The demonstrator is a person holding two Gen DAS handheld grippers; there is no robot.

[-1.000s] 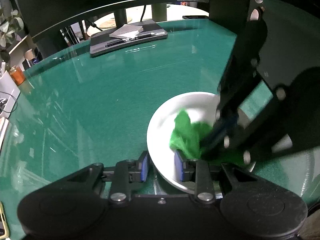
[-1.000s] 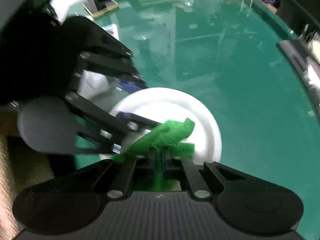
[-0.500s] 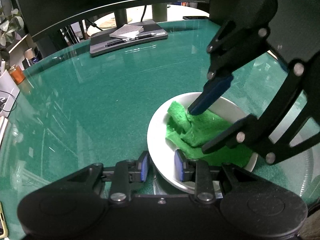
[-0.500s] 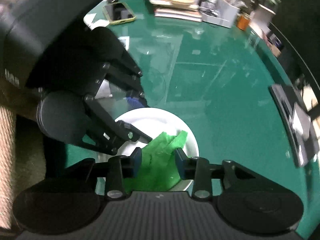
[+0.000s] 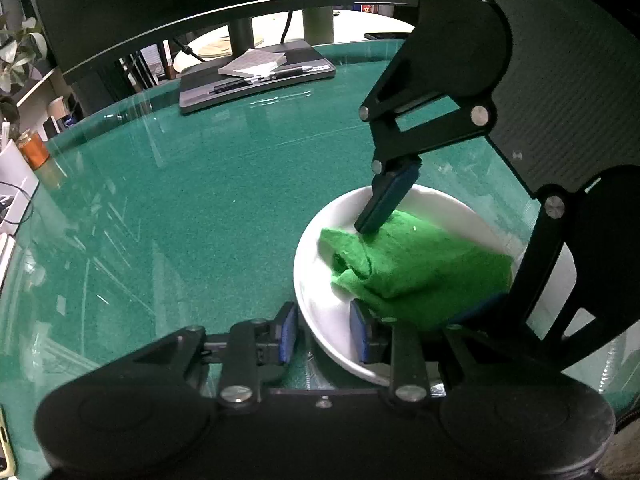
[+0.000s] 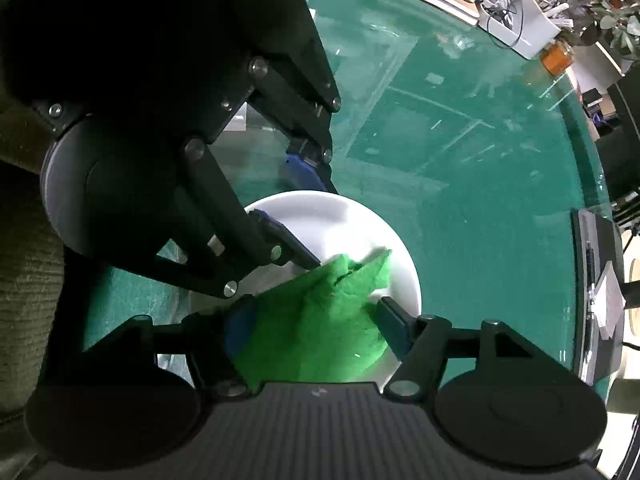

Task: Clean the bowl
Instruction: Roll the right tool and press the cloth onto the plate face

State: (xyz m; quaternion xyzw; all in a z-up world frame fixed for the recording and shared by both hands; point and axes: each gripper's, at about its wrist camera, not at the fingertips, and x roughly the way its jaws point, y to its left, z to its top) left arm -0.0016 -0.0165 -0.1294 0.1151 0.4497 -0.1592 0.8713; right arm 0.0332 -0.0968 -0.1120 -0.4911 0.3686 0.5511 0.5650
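L hand-held gripper (image 5: 323,334) clamps bowl (image 5: 320,308) rim; R hand-held gripper (image 6: 316,330) opening, cloth (image 6: 320,320) between jaws.

Ahead of my fingers: glossy green glass-topped table (image 5: 192,200); beyond, flat grey monitor base (image 5: 256,80) bearing a notepad; far left, orange jar (image 5: 34,148).

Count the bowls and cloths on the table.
1 bowl, near the table edge, its rim between the left tongs. 1 green cloth lying inside it. Others may be hidden.
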